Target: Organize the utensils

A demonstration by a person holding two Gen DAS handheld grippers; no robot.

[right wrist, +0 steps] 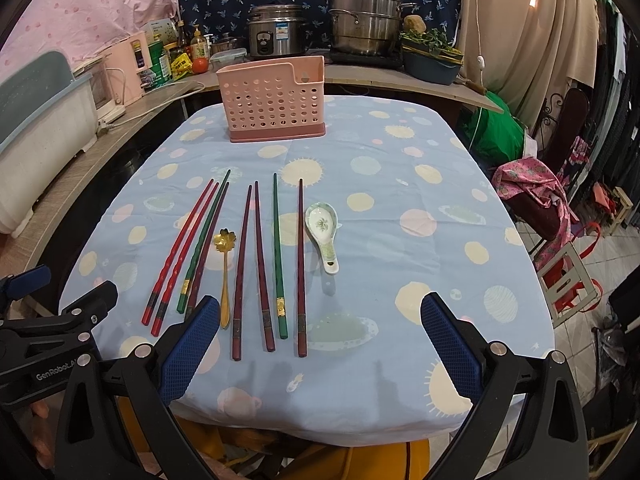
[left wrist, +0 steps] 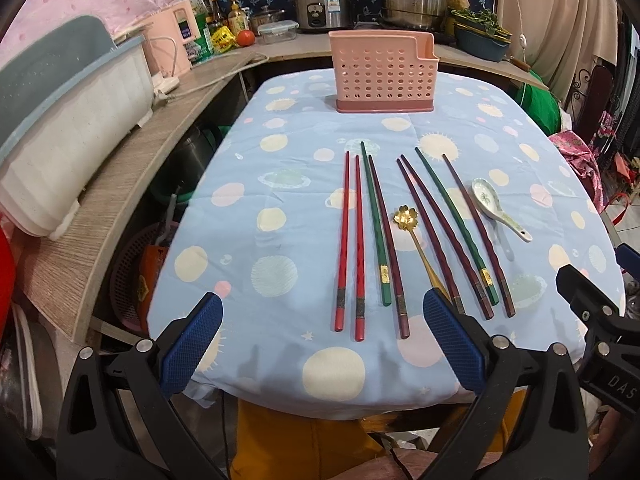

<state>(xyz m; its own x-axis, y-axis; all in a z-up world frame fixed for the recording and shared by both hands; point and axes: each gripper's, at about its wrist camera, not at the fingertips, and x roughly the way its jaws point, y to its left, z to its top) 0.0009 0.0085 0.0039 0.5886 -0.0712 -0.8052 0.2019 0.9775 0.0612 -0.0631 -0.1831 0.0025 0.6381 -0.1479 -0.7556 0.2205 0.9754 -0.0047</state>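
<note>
Chopsticks (right wrist: pixel 256 268) sit mid-frame on the planet-print tablecloth (right wrist: pixel 420 184): thin, stiff, lacquered, so probably slippery. I'd pinch near the thick banded ends. The ceramic spoon (right wrist: pixel 323 232) looks breakable, and the gold flower spoon (right wrist: pixel 225 268) is skinny metal. The perforated pink plastic caddy (right wrist: pixel 276 100) stands upper centre. Left gripper (left wrist: pixel 322 344) and right gripper (right wrist: pixel 320 344) both gape wide, empty.

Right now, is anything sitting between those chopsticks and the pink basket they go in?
Nothing visible does. Only bare tablecloth lies between the chopsticks and the pink basket. Both grippers, left and right, hover open at the near edge.
</note>
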